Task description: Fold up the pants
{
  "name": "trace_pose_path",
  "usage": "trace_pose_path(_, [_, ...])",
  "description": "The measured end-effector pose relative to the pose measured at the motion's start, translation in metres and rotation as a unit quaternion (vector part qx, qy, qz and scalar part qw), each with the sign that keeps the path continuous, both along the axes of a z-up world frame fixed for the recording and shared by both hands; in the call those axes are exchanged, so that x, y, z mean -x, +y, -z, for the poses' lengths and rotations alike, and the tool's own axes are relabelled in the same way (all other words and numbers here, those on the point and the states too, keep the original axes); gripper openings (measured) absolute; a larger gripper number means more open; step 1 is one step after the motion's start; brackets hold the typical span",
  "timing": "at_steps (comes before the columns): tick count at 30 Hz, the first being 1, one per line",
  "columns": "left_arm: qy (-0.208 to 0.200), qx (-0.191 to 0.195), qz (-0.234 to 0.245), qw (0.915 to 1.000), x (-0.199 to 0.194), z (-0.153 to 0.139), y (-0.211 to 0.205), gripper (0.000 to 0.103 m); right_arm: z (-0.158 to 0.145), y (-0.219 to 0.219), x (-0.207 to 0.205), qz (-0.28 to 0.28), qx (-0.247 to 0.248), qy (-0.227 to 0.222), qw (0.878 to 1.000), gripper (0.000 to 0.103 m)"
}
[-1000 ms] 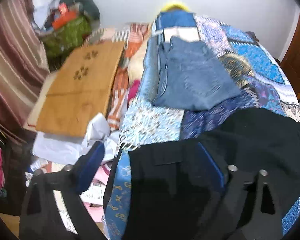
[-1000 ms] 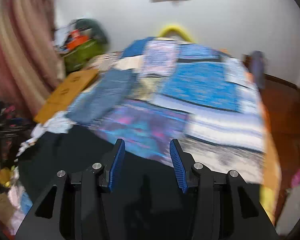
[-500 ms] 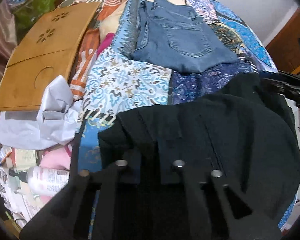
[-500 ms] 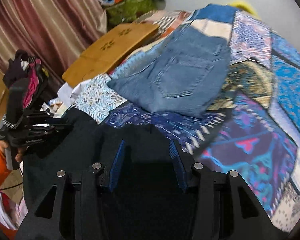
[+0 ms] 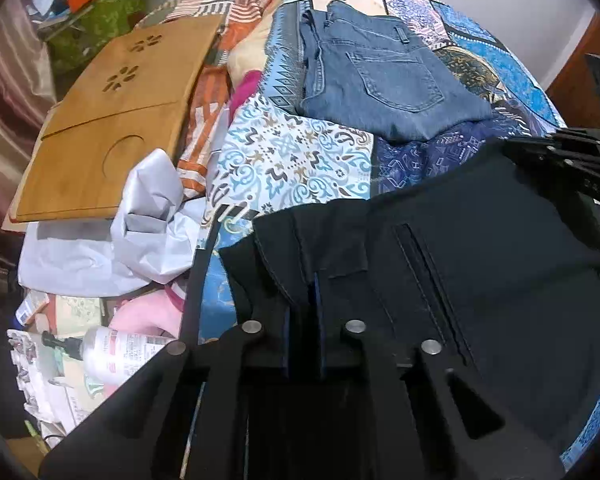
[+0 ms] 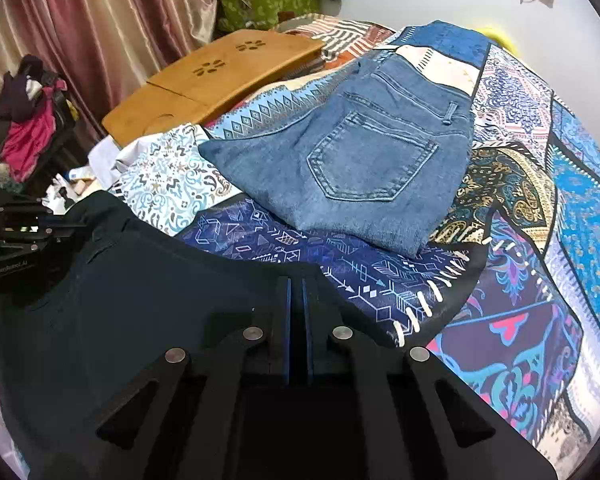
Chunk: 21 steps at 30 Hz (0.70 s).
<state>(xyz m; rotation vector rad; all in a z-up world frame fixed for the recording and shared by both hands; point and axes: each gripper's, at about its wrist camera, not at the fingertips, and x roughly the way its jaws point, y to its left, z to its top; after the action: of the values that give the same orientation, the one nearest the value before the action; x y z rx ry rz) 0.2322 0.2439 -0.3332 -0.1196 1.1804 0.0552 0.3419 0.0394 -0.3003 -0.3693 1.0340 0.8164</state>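
Black pants (image 5: 480, 264) lie across the near edge of a bed with a blue patchwork cover (image 5: 292, 160). My left gripper (image 5: 302, 300) is shut on the pants' waistband edge at the left end. My right gripper (image 6: 296, 300) is shut on the far edge of the same black pants (image 6: 148, 292). Each gripper shows in the other's view: the right one at the right edge (image 5: 572, 160), the left one at the left edge (image 6: 24, 236). Folded blue jeans (image 6: 360, 168) lie farther up the bed, also in the left wrist view (image 5: 380, 80).
A wooden lap table (image 5: 112, 120) lies left of the bed, with white bags (image 5: 140, 224), a spray bottle (image 5: 112, 352) and clutter below it. A green box (image 6: 264, 4) and curtains (image 6: 80, 32) stand at the back left. A wooden door (image 5: 580, 84) is at the right.
Both grippers were open a second ago and have closed on the black pants' edges. The right gripper swung left toward the jeans; the left one dropped low over the waistband.
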Motion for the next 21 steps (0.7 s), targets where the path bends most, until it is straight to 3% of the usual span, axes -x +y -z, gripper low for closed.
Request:
trace_pose_path(3, [-0.013, 0.010, -0.016, 0.9997, 0.010, -0.024, 0.011, 0.026, -0.015, -0.009, 0.005, 0.022, -0.003, 0.006, 1.000, 0.012])
trace_pose_path(5, [-0.033, 0.013, -0.028, 0.9990, 0.024, -0.041, 0.018, 0.046, -0.031, -0.023, 0.012, 0.032, -0.009, -0.004, 0.999, 0.025])
trace_pose_path(8, [-0.046, 0.036, -0.037, 0.9976, 0.050, -0.055, 0.022, 0.056, -0.050, -0.046, 0.030, 0.045, -0.032, -0.015, 0.998, 0.039])
trace_pose_path(12, [-0.017, 0.051, -0.036, 0.9979, 0.074, -0.047, 0.014, 0.057, -0.062, -0.076, 0.062, 0.059, -0.043, -0.024, 0.997, 0.039])
trace_pose_path(16, [0.005, 0.087, -0.031, 0.9957, 0.094, -0.030, 0.001, 0.056, -0.057, -0.101, 0.096, 0.073, -0.058, -0.004, 0.996, 0.039])
trace_pose_path(18, [0.014, 0.088, -0.025, 0.9957, 0.101, -0.021, -0.009, 0.041, -0.048, -0.110, 0.108, 0.080, -0.064, 0.010, 0.995, 0.039])
trace_pose_path(19, [0.013, 0.078, -0.023, 0.9966, 0.103, -0.019, -0.013, 0.028, -0.044, -0.114, 0.113, 0.084, -0.065, 0.017, 0.994, 0.039])
trace_pose_path(21, [0.001, 0.062, -0.033, 0.9976, 0.108, -0.021, -0.017, 0.025, -0.034, -0.121, 0.124, 0.089, -0.070, 0.035, 0.993, 0.039])
